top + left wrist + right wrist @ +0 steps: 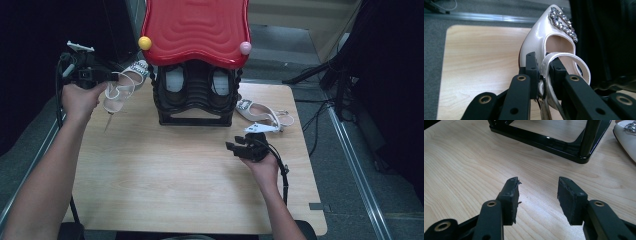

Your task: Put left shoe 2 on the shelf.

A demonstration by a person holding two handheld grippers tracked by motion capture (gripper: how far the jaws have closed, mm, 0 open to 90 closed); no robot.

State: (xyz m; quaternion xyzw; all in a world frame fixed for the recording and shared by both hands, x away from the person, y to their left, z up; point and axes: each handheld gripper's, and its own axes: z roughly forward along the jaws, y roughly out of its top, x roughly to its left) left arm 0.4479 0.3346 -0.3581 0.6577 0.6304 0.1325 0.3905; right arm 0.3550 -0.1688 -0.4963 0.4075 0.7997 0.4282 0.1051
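A pale pink high-heeled shoe with a rhinestone buckle hangs above the table's left edge, heel pointing down. My left gripper is shut on its rear side and strap; in the left gripper view the jaws pinch the shoe wall, toe pointing away. Its mate, a second pale shoe, lies on the table right of the rack and shows at the corner of the right gripper view. My right gripper hovers open over the wood, nothing between its fingertips.
A black shoe rack with a glossy red wavy top stands at the table's far middle, dark shoes inside it; its base bar lies ahead of my right gripper. The wooden table spreads in front. Cables and a rail run at right.
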